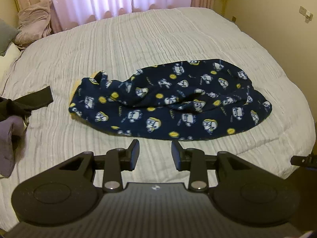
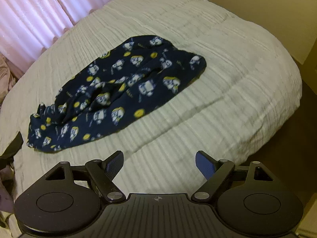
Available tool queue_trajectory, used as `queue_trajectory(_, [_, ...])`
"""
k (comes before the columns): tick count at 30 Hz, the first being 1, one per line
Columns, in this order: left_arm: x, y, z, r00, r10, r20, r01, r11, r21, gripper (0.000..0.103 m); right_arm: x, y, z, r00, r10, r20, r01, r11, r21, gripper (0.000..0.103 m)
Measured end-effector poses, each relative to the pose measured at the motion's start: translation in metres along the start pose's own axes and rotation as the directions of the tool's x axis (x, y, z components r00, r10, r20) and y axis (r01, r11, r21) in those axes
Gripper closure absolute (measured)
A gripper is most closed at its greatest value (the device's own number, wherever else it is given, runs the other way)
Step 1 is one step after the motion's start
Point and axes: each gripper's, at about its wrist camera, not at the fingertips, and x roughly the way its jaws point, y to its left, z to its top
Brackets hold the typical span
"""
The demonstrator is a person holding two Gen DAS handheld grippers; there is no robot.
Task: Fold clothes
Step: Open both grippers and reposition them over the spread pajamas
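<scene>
Jaws on the left gripper (image 1: 155, 152) are standing partly apart with nothing between them, hovering over bare bedspread just short of the garment's near hem. Those on the right gripper (image 2: 159, 164) are spread wide, likewise empty, hanging over the white quilted bed (image 2: 227, 83) toward its near corner.

Ahead of both is lying the navy fleece garment (image 1: 174, 101), out in the middle of the bed and touching neither gripper. Its long axis is running crosswise to the left gripper's line of sight, so that gripper is facing the long near edge almost squarely. From the right wrist view the garment (image 2: 111, 79) is sitting farther off, up and to the left, slanting away. The left hand therefore looks nearer, and the right would probably need to travel inward to reach the broader end.

Fabric is looking soft and thick, printed with white cartoon figures and yellow dots, lying rumpled with a deep crease along the middle, a yellowish lining peeking out at the narrow end.
</scene>
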Motion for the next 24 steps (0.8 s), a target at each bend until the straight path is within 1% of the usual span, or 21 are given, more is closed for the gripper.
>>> queue_trajectory(8, [0.024, -0.051, 0.009, 0.999, 0.044, -0.004, -0.044, 0.995, -0.092, 0.071, 0.017, -0.046, 0.068, 0.999, 0.015, 0.029, -0.013, 0.997, -0.077, 0.020])
queue_trajectory(11, [0.030, -0.061, 0.003, 0.998, 0.061, -0.026, -0.063, 0.991, -0.117, 0.071, 0.030, -0.063, 0.084, 1.000, 0.002, 0.015, -0.001, 0.996, -0.090, 0.020])
queue_trajectory(13, [0.033, -0.063, -0.004, 0.996, 0.080, -0.040, -0.085, 0.988, -0.128, 0.070, 0.039, -0.071, 0.089, 1.000, 0.010, 0.002, -0.010, 0.995, -0.097, 0.020])
queue_trajectory(15, [0.040, -0.062, -0.011, 0.992, 0.107, -0.063, -0.115, 0.983, -0.141, 0.069, 0.051, -0.079, 0.092, 1.000, 0.016, -0.014, -0.018, 0.995, -0.103, 0.020])
queue_trajectory(18, [0.053, -0.052, -0.022, 0.983, 0.139, -0.117, -0.158, 0.972, -0.176, 0.069, 0.073, -0.094, 0.093, 0.999, 0.015, -0.051, -0.020, 0.996, -0.093, 0.020])
queue_trajectory(20, [0.062, -0.042, -0.029, 0.977, 0.159, -0.144, -0.187, 0.961, -0.204, 0.069, 0.088, -0.105, 0.091, 0.998, 0.004, -0.070, -0.009, 0.998, -0.069, 0.020])
queue_trajectory(24, [0.085, -0.012, -0.044, 0.966, 0.194, -0.173, -0.235, 0.937, -0.259, 0.067, 0.117, -0.129, 0.092, 0.997, -0.017, -0.078, 0.017, 1.000, -0.009, 0.020])
